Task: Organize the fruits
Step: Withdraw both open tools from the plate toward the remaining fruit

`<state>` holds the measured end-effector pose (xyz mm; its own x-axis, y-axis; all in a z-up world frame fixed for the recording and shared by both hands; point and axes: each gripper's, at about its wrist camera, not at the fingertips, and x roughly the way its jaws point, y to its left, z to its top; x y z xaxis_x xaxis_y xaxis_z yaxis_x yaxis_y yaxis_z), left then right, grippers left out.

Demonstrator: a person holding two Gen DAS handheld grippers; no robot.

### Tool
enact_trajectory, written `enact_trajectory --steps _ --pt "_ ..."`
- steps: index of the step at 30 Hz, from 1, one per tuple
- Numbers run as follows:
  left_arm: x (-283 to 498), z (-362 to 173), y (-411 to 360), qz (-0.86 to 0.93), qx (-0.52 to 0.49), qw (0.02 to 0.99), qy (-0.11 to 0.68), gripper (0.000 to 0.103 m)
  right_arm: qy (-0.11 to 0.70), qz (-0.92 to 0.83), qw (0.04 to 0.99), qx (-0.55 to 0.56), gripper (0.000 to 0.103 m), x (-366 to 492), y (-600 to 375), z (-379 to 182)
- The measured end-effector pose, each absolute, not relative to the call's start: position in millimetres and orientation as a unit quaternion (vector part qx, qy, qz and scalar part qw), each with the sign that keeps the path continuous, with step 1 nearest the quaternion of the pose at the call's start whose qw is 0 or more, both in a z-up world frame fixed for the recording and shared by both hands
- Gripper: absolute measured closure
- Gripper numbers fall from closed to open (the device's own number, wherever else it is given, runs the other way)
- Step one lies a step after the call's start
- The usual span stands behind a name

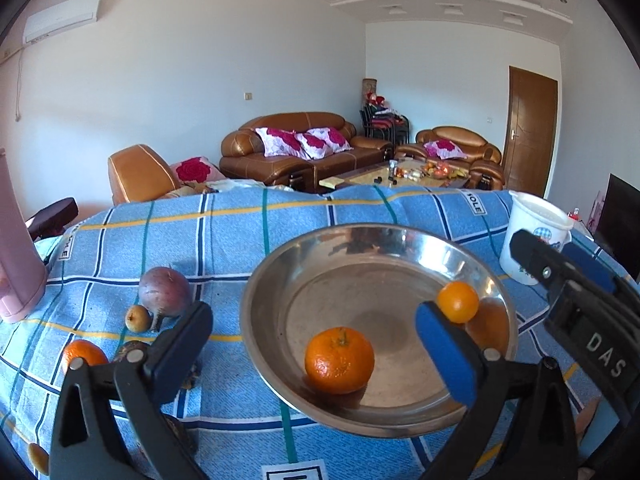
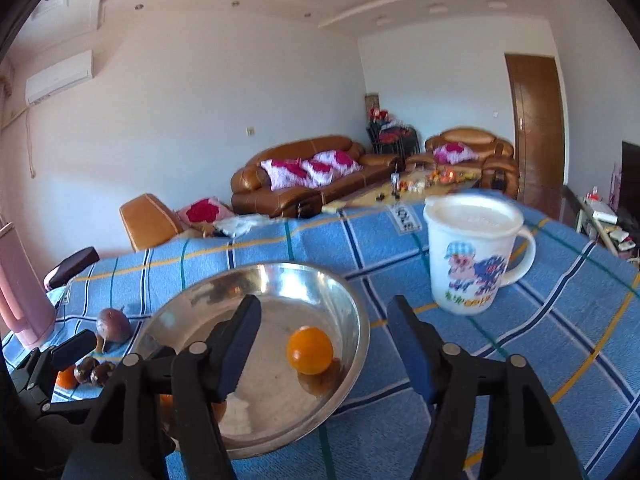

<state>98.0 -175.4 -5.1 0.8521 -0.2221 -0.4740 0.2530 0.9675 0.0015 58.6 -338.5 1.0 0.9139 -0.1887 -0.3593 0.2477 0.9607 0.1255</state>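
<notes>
A steel bowl [image 1: 280, 280] sits on the blue checked cloth and holds a large orange [image 1: 339, 360] at its front and a small orange [image 1: 457, 301] at its right side. My left gripper [image 1: 316, 326] is open and empty above the bowl's front. My right gripper [image 2: 324, 344] is open and empty over the bowl's right rim [image 2: 360, 320], near the small orange [image 2: 310, 350]. Left of the bowl lie a purple round fruit [image 1: 165, 291], a small yellow fruit [image 1: 137, 318], another orange [image 1: 82, 354] and dark fruits [image 2: 94, 372].
A white cartoon mug [image 2: 472, 252] stands right of the bowl. A pink jug [image 1: 16, 256] stands at the far left edge. Brown sofas [image 1: 296, 148] and a low table lie beyond the cloth-covered surface.
</notes>
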Motion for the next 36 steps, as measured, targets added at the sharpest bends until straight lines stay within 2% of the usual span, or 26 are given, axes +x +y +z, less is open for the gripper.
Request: enact_trajectory --steps 2,4,13,36 --pt "92 -2 -175 -0.113 0.047 0.968 0.221 0.000 0.125 -0.131 0.982 0.059 0.010 45 -331 9" --pt "89 -1 -173 -0.105 0.056 0.970 0.210 0.000 0.095 -0.145 0.984 0.035 0.008 36 -324 12" --pt "76 0 -152 -0.096 0.046 0.973 0.204 0.000 0.140 -0.135 0.981 0.023 0.008 43 -316 9" --pt "34 -3 -88 -0.078 0.035 0.973 0.213 0.000 0.157 -0.076 0.984 0.037 0.008 6 -257 5"
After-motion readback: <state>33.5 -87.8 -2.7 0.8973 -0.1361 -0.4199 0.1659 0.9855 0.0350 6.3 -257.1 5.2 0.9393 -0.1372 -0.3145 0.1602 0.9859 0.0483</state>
